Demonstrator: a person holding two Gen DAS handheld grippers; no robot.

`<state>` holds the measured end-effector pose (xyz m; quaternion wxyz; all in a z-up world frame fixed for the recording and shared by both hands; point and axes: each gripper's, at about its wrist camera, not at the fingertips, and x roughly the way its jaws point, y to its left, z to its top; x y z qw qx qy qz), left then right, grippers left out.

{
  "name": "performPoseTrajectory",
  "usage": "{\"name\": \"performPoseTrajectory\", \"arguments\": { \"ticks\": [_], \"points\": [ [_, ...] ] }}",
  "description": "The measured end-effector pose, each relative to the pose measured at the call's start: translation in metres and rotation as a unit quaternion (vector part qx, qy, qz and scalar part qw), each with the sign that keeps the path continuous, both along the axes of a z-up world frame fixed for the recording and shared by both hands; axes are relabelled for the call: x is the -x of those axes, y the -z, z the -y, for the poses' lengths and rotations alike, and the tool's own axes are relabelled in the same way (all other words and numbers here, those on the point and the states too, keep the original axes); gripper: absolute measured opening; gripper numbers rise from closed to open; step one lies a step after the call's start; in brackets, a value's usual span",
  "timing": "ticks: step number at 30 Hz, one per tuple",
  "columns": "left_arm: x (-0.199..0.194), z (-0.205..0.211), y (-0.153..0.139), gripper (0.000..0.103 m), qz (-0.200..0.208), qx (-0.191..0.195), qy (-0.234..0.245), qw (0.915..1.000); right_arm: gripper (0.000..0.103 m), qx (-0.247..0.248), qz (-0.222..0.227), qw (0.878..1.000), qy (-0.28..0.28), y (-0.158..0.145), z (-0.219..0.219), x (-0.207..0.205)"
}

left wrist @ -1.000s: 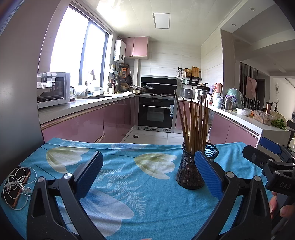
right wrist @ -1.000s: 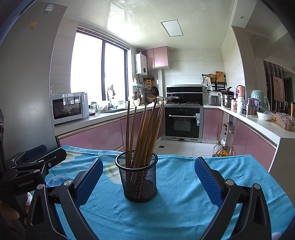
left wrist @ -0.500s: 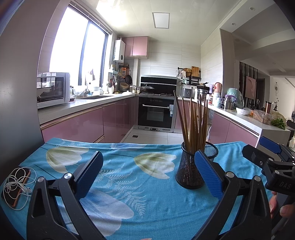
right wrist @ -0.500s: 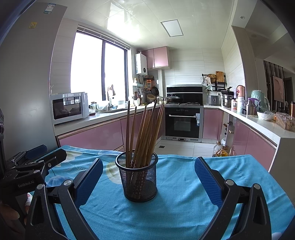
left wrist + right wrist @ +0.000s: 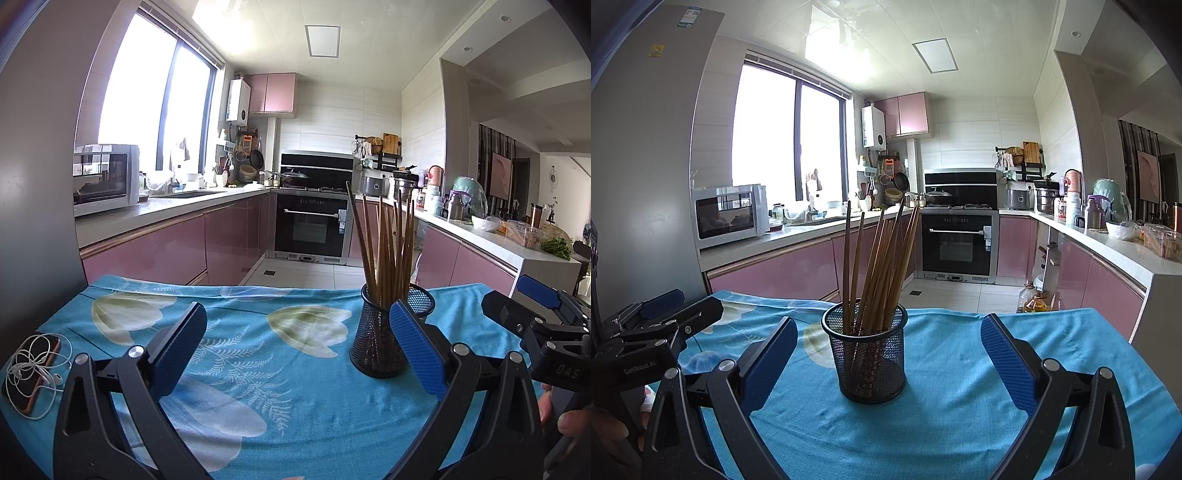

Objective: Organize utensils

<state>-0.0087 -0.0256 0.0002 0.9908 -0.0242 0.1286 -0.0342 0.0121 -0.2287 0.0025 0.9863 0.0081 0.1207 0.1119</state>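
Still, nothing moved over the last second | both grippers — left gripper (image 5: 297, 349), right gripper (image 5: 888, 362) — stayed wide open, empty | chopsticks (image 5: 882, 266) upright in mesh holder (image 5: 866, 360) mid-counter | looked organized.

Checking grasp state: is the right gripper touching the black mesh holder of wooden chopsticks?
Apart. The right wrist view shows the right gripper open, blue tablecloth visible between each pad and the black mesh holder.

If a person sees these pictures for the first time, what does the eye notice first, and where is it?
First comes the black mesh holder full of upright wooden chopsticks, standing on the bright blue flowered tablecloth. Both the right gripper and the left gripper are open and empty. A phone with tangled white earphones lies at the cloth's left edge.
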Motion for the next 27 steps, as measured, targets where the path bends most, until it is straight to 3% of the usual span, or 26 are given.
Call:
{"name": "performPoseTrajectory", "arguments": {
  "ticks": [20,24,27],
  "points": [
    [-0.004,-0.004,-0.002,0.098,-0.011,-0.001,-0.007,0.9999,0.096,0.0,-0.005,1.0,-0.001,0.001,0.001,-0.001],
    [-0.013,-0.005,0.002,0.098,-0.039,0.002,-0.006,0.9992,0.096,0.003,-0.033,0.999,0.002,0.007,0.013,-0.009],
    [-0.023,-0.014,0.009,0.098,-0.072,-0.001,-0.011,0.9974,0.096,0.018,-0.079,0.996,0.027,0.018,0.035,-0.024]
  ]
}}
